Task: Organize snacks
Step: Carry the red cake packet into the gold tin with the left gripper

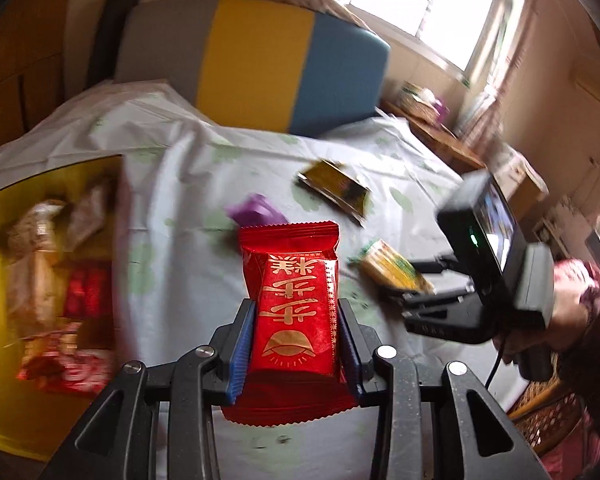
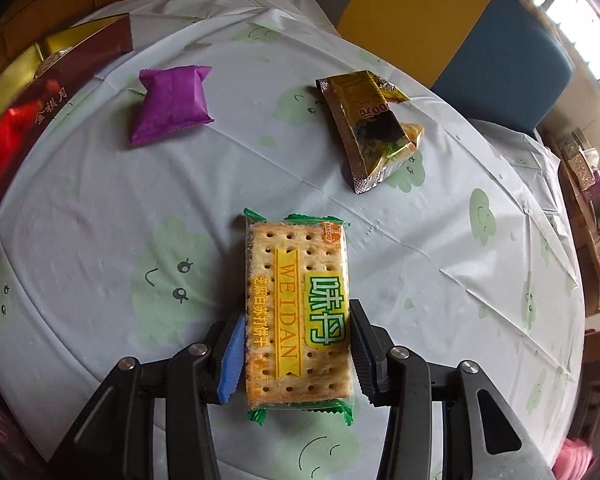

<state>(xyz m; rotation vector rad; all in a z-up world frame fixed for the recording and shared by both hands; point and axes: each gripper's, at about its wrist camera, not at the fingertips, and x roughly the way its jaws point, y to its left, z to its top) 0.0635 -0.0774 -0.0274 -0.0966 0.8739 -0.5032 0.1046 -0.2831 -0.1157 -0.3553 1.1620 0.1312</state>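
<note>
Left wrist view: the left gripper point(image 1: 296, 340) has its jaws clenched on a glossy red foil snack packet with gold characters point(image 1: 294, 312), lifted clear of the tabletop covered by a pale cloth with green cloud faces point(image 1: 188, 184). At the tabletop's left edge stands an open gold-lined box point(image 1: 4, 320) holding several wrapped snacks, blurred. A small purple wrapped snack point(image 1: 256, 210) and a dark gold-and-black sachet point(image 1: 336, 190) lie toward the far side. Toward the right edge the right gripper point(image 1: 400, 300), carried by a person's hand point(image 1: 572, 320), sits at a yellow-green cracker packet point(image 1: 392, 270). Right wrist view: the right gripper point(image 2: 298, 356) grasps the clear cracker packet with green ends and a yellow band point(image 2: 296, 308), the blue pads touching both long sides, the packet flat on the tabletop point(image 2: 440, 264). The purple snack point(image 2: 172, 102) and the sachet point(image 2: 374, 126) lie apart on the far side; the box point(image 2: 40, 92) stands at the far left edge.
</note>
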